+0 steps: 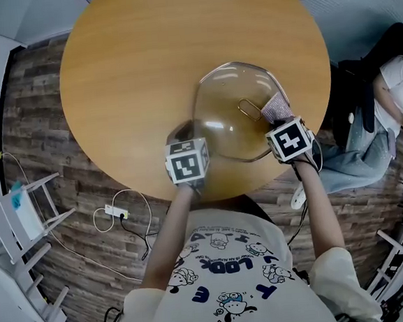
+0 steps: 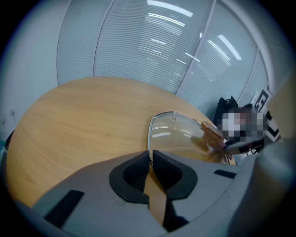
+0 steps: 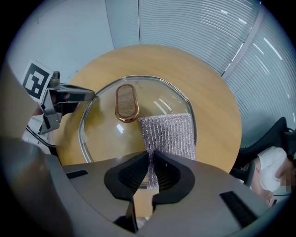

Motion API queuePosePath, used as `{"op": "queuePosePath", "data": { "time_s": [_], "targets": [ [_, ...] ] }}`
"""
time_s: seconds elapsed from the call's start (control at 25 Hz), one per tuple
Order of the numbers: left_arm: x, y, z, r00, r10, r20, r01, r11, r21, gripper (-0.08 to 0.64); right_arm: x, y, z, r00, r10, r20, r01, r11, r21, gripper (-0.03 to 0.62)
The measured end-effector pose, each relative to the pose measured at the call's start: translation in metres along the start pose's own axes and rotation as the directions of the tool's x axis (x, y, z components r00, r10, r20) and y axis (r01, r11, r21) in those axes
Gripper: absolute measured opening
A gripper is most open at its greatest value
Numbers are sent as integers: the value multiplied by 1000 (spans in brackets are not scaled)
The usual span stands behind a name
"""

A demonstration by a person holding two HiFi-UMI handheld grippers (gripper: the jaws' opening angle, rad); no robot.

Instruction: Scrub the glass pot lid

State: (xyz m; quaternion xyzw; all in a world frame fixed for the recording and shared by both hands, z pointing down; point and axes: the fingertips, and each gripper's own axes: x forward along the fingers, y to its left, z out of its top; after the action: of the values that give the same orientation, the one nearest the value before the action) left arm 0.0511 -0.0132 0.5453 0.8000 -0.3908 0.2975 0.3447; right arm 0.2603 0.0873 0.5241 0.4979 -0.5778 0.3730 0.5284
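Note:
A glass pot lid (image 1: 227, 123) with a metal rim and a copper-coloured handle (image 1: 249, 108) lies dome-up on the round wooden table (image 1: 143, 57), near its front edge. My left gripper (image 1: 185, 134) is at the lid's near-left edge, and in the left gripper view its jaws (image 2: 151, 155) are shut on the lid's rim (image 2: 149, 139). My right gripper (image 3: 151, 157) is shut on a silvery scrub cloth (image 3: 169, 134). The cloth spreads flat on the lid's glass (image 3: 108, 132) just right of the handle (image 3: 126, 102).
A seated person (image 1: 392, 98) is close to the table's right side. On the wooden floor at the left stand a white rack (image 1: 30, 207) and a power strip with a cable (image 1: 115, 212). Most of the tabletop beyond the lid is bare.

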Motion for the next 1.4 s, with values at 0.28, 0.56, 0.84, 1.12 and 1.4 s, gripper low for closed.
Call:
{"op": "queuePosePath", "data": {
  "time_s": [0.28, 0.56, 0.84, 1.12, 1.4],
  "targets": [
    [-1, 3, 0, 1000, -4, 2, 4, 1000, 2, 34, -2, 14, -10, 1000, 10, -9, -10, 1000, 8, 46],
    [1, 3, -1, 1000, -7, 0, 7, 1000, 0, 34, -2, 26, -19, 1000, 21, -23, -21, 1000, -1, 46],
    [0, 3, 0, 1000, -16, 7, 16, 1000, -6, 34, -4, 43, -28, 998, 42, -45, -43, 999, -16, 46],
    [2, 4, 0, 1000, -29, 10, 29, 1000, -4, 34, -3, 57, -30, 997, 62, -54, -63, 998, -23, 46],
    [4, 3, -1, 999, -36, 11, 36, 999, -3, 34, -3, 69, -32, 995, 82, -61, -85, 996, -34, 46]
  ]
}}
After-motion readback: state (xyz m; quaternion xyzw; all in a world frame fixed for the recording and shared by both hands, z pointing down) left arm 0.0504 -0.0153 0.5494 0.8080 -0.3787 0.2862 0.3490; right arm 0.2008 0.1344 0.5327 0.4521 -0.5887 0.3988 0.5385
